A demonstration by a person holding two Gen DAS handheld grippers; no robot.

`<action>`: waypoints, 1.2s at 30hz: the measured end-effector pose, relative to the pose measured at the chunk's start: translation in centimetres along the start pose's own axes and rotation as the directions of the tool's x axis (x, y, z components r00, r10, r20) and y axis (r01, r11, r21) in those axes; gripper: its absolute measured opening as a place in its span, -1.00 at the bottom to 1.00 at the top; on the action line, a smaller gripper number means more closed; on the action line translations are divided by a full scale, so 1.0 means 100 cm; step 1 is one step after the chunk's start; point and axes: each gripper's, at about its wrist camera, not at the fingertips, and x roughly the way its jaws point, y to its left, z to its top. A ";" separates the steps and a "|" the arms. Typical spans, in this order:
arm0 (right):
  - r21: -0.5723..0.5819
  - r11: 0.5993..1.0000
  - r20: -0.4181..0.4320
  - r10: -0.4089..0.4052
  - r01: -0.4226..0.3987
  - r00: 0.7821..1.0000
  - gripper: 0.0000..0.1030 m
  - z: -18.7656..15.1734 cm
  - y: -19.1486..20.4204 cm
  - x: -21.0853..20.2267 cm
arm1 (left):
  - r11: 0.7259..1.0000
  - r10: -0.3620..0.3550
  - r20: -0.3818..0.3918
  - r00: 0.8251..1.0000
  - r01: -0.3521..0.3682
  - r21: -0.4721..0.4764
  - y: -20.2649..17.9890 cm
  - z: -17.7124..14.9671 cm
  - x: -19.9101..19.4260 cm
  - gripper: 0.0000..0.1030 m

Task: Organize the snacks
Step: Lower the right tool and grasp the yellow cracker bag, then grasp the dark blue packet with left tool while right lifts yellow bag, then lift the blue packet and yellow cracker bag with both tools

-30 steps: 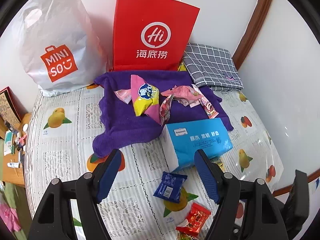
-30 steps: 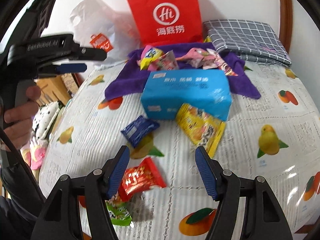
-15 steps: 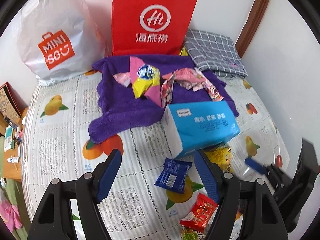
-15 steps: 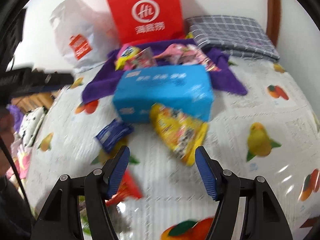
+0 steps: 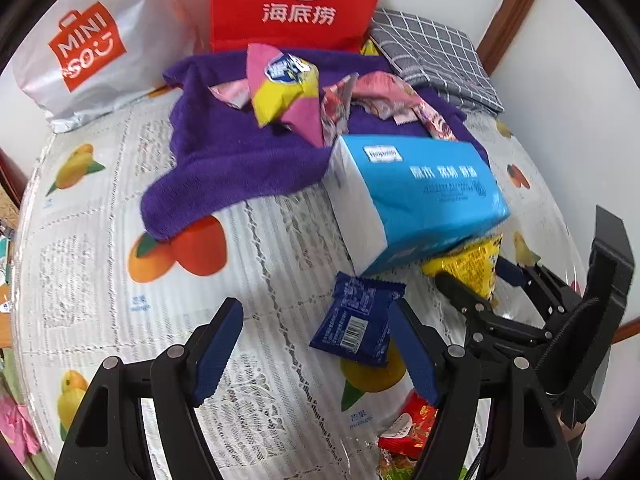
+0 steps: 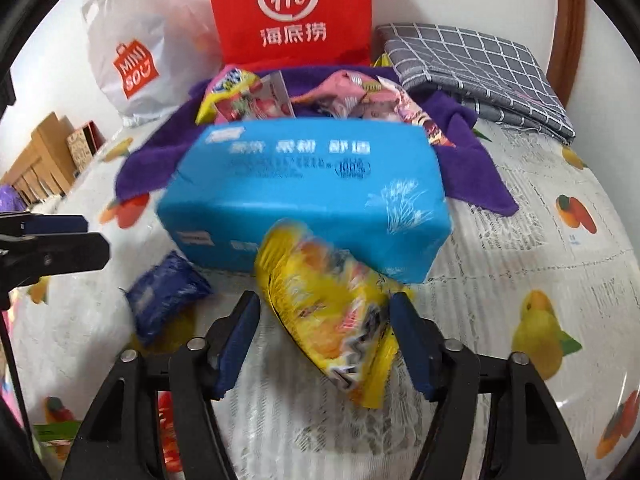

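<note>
While the right hand-held gripper (image 6: 324,344) hangs low over the desk (image 6: 520,248) with its fruit-print cover, a yellow snack bag (image 6: 332,316) lies between its two blue pads; the jaws have just been closing in, yet a gap shows on the left side and the right pad sits right at the bag's edge, so no firm clamp can be read. The bag's far end rests against a blue tissue pack (image 6: 304,196), which stands just behind it. In the left wrist view the left hand-held gripper (image 5: 316,352) is apart with nothing pressed between its pads; a dark blue snack packet (image 5: 356,324) lies on the desk cover just inside its right pad, and a red snack packet (image 5: 408,424) shows partly behind that finger, near the bottom edge. The same view catches the right gripper at the right side, its tips at the yellow bag beneath the tissue pack. Behind the pack a purple cloth (image 5: 224,160) spreads over the cover and carries a heap of pink and yellow snack bags (image 5: 288,88). Against the wall stand a red paper bag (image 5: 296,4) and a white shopping bag (image 5: 92,44), with a folded grey checked cloth (image 5: 436,60) to their right.
</note>
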 end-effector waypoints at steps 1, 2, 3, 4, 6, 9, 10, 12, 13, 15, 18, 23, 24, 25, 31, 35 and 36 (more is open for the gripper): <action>-0.012 1.000 0.014 0.001 -0.001 1.000 0.18 -0.002 0.000 -0.001 | 1.000 -0.007 -0.001 1.000 0.007 0.008 -0.001 -0.002 0.002 0.42; -0.022 1.000 0.018 0.002 -0.001 1.000 0.17 -0.003 -0.001 -0.003 | 1.000 -0.016 -0.003 1.000 0.016 0.020 -0.004 -0.003 0.004 0.42; -0.030 1.000 0.022 0.000 0.000 1.000 0.16 -0.004 -0.001 -0.004 | 0.999 -0.021 -0.005 1.000 0.022 0.036 -0.007 -0.004 0.007 0.42; -0.035 0.999 0.028 -0.003 0.004 1.000 0.16 -0.006 -0.004 -0.007 | 0.998 -0.022 -0.005 1.000 0.022 0.050 -0.010 -0.004 0.008 0.42; -0.031 0.999 0.034 -0.012 0.013 0.999 0.16 -0.008 -0.010 -0.010 | 0.997 -0.020 -0.006 1.000 0.020 0.079 -0.016 -0.005 0.012 0.42; -0.015 0.999 0.048 -0.043 0.043 0.998 0.16 -0.012 -0.026 -0.016 | 0.992 -0.013 -0.009 1.000 0.014 0.127 -0.026 -0.008 0.020 0.42; -0.009 0.998 0.056 -0.064 0.064 0.996 0.16 -0.014 -0.033 -0.019 | 0.990 -0.007 -0.010 1.000 0.008 0.141 -0.030 -0.008 0.023 0.42; 0.000 0.995 0.070 -0.096 0.097 0.993 0.16 -0.016 -0.043 -0.022 | 0.985 0.005 -0.007 1.000 -0.004 0.170 -0.036 -0.009 0.029 0.42; 0.006 0.993 0.079 -0.116 0.116 0.990 0.16 -0.019 -0.050 -0.024 | 0.984 0.005 -0.007 1.000 -0.004 0.177 -0.037 -0.009 0.031 0.42; 0.017 0.992 0.087 -0.126 0.125 0.988 0.16 -0.021 -0.057 -0.025 | 0.981 0.008 -0.004 1.000 -0.007 0.194 -0.039 -0.010 0.037 0.42; 0.030 0.992 0.080 -0.126 0.124 0.989 0.16 -0.025 -0.065 -0.020 | 0.977 0.032 0.008 0.999 -0.033 0.211 -0.039 -0.011 0.047 0.42; 0.031 0.992 0.053 -0.121 0.120 0.991 0.16 -0.022 -0.067 -0.013 | 0.968 0.049 0.094 0.994 -0.071 0.243 -0.037 -0.015 0.047 0.10; 0.030 0.992 0.052 -0.122 0.121 0.991 0.16 -0.022 -0.067 -0.013 | 0.964 0.050 0.111 0.993 -0.077 0.255 -0.037 -0.016 0.047 0.06; 0.030 0.992 0.053 -0.122 0.121 0.991 0.16 -0.023 -0.067 -0.014 | 0.962 0.046 0.125 0.991 -0.077 0.262 -0.036 -0.017 0.047 0.00; 0.035 0.993 0.043 -0.111 0.109 0.993 0.18 -0.023 -0.067 -0.012 | 0.963 0.026 0.213 0.977 -0.081 0.256 -0.033 -0.026 0.044 -0.08; 0.018 0.992 0.036 -0.128 0.127 0.991 0.19 -0.023 -0.064 -0.010 | 0.964 0.027 0.220 0.975 -0.084 0.254 -0.035 -0.027 0.044 -0.08; 0.022 0.992 0.036 -0.124 0.123 0.992 0.19 -0.023 -0.065 -0.010 | 0.965 0.023 0.219 0.976 -0.079 0.251 -0.034 -0.027 0.044 -0.08</action>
